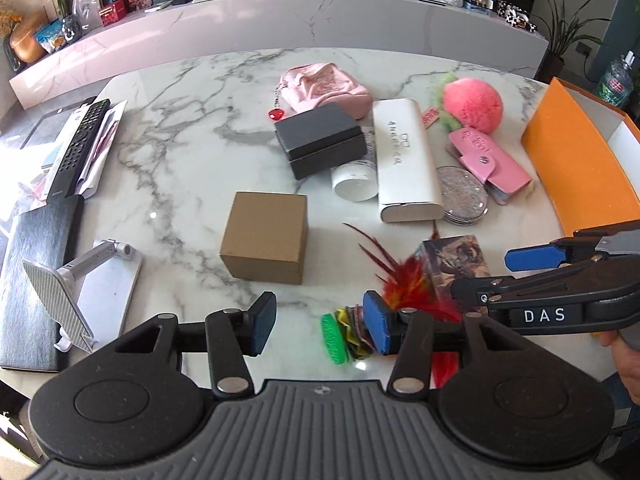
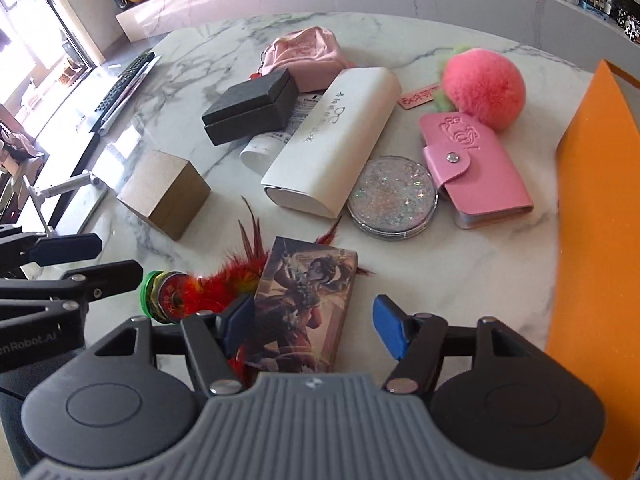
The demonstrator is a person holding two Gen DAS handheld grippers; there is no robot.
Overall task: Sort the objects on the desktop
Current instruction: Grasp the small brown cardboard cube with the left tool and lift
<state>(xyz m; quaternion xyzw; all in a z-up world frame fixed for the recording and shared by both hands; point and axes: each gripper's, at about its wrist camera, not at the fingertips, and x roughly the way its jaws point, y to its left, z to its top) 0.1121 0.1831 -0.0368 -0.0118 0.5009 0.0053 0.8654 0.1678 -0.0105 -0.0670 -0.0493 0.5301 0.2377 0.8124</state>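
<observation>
A marble tabletop (image 1: pixel 192 128) crowded with odds and ends waits to be sorted, an open orange box (image 2: pixel 596 208) standing at its right edge as the likely bin. From there the clutter runs down in size: a white case (image 2: pixel 332 140) lies diagonally in the middle with a white tube (image 2: pixel 260 150) wedged against its side, a black box (image 2: pixel 250 110) resting partly on that tube, a pink pouch (image 2: pixel 304 54) behind, and a cardboard cube (image 2: pixel 166 192) alone to the left. Near the orange box sit a pink pom-pom (image 2: pixel 486 86), a pink wallet (image 2: pixel 476 166) and a glitter disc (image 2: pixel 392 196) that touches the case. Closest to the person, a picture box (image 2: pixel 306 300) lies beside a red feather toy (image 1: pixel 408 280), whose plumes reach under it. The right gripper (image 2: pixel 314 330) hovers over the picture box with its fingers spread, the box between them but not pinched. The left gripper (image 1: pixel 320 326) hangs over the feather toy's base, fingers likewise spread and holding nothing. The risk, as it looks from here, is tangling: lift the picture box and the feathers may drag with it, or the two grippers, working so near each other, may bump. A glancing grip on the box's glossy faces could also let it slip, and any sweep toward the bin passes close to the disc and wallet.
</observation>
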